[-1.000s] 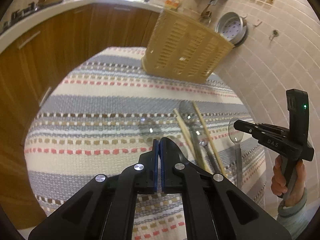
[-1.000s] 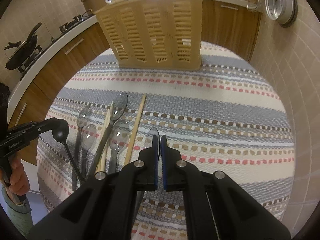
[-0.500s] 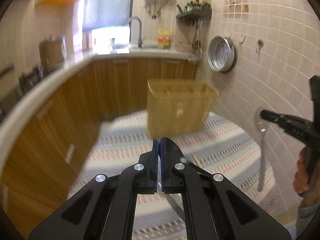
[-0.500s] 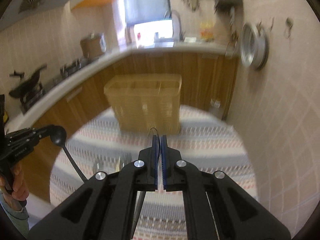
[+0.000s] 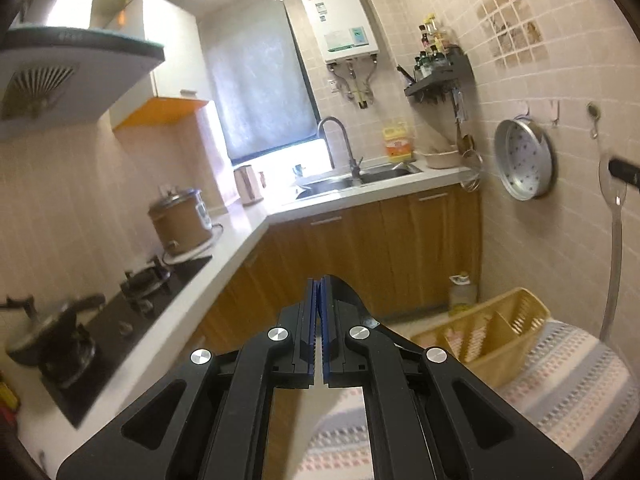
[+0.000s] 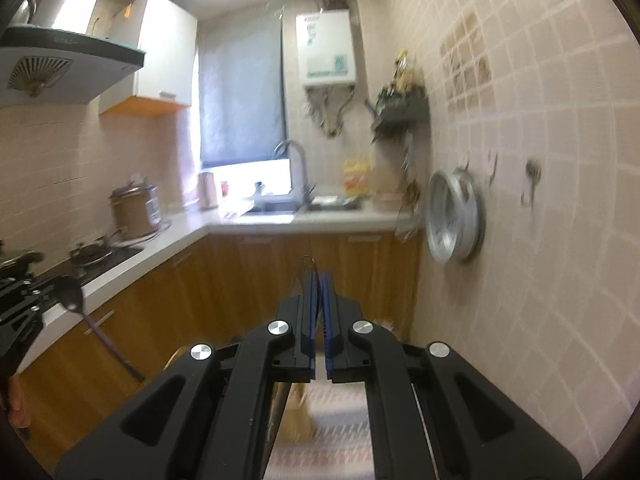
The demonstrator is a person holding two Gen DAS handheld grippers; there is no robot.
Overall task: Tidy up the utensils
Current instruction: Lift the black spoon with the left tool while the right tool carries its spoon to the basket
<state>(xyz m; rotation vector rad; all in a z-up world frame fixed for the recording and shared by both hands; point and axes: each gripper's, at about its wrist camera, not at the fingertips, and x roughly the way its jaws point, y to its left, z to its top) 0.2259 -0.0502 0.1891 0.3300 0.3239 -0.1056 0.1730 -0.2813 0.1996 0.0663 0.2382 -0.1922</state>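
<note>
The left gripper (image 5: 319,292) has its blue pads pressed together on the bowl of a dark ladle-like spoon (image 6: 74,300), which shows black just right of the pads in the left view; in the right view its thin handle hangs slanting below the bowl. The right gripper (image 6: 319,286) is clamped the same way on a clear plastic spoon (image 5: 614,232), a thin rim of it peeping above the pads; the left view shows its handle dangling straight down. Both grippers point nearly level across the room.

Below and right of the left gripper stands the beige slotted plastic utensil basket (image 5: 520,350) on the striped woven cloth (image 5: 576,392); its upright dividers split it into compartments, and no contents can be made out. The clear spoon's handle tip hangs near the basket's right rim, apart from it, with open air between.

Beyond the basket run wooden cabinets (image 5: 400,240) under a white counter (image 5: 240,248), and a round metal steamer tray (image 5: 524,160) hangs on the tiled wall (image 5: 540,40) above the basket
</note>
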